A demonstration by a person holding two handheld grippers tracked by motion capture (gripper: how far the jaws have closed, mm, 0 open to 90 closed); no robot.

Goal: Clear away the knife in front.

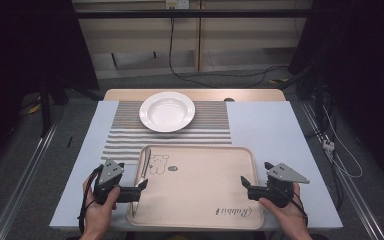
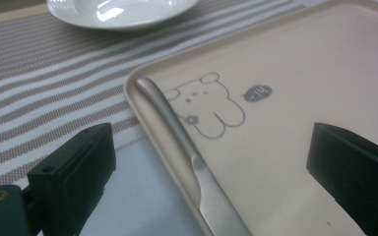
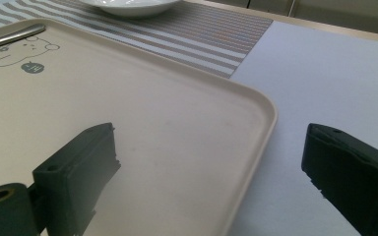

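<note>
On the table point(image 1: 275, 130) lies a beige tray point(image 1: 200, 190), with a knife point(image 1: 144, 167) along its left rim. Behind it, a white plate point(image 1: 167, 111) sits on a striped mat point(image 1: 210, 131). Both the left gripper point(image 1: 141, 186) and the right gripper point(image 1: 244, 183) are wide open, holding nothing, one jaw over each tray edge.

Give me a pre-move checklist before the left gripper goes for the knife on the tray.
1. Left gripper open, jaws spread either side of the tray's left rim: ok.
2. Silver metal knife lying flat along the left inner edge of the beige plastic tray: ok.
3. Knife free of both jaws, not yet gripped: ok.
4. Right gripper open, straddling the tray's right rim: ok.
5. White round plate on the striped placemat, empty: ok.
</note>
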